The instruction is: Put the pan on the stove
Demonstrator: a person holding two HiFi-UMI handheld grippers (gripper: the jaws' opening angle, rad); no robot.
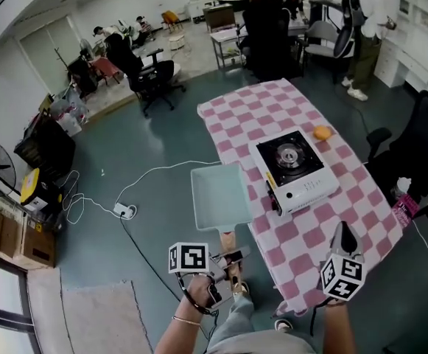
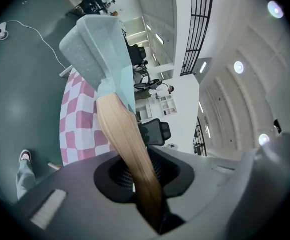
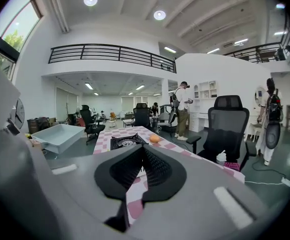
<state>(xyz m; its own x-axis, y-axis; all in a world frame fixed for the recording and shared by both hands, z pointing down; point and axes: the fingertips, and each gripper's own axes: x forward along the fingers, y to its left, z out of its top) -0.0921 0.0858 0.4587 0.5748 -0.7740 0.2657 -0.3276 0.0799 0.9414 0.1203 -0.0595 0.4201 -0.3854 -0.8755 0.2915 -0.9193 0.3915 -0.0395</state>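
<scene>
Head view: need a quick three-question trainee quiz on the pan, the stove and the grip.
1. True or false: the pan sits on the stove.
2. What is the left gripper shut on? A) the pan's wooden handle B) a spatula C) nothing
3. Fill in: the orange fruit lies on the checkered table beside the ____.

Key: 1 false, the pan is held in the air off the table's edge. 2 A. 3 stove.
</scene>
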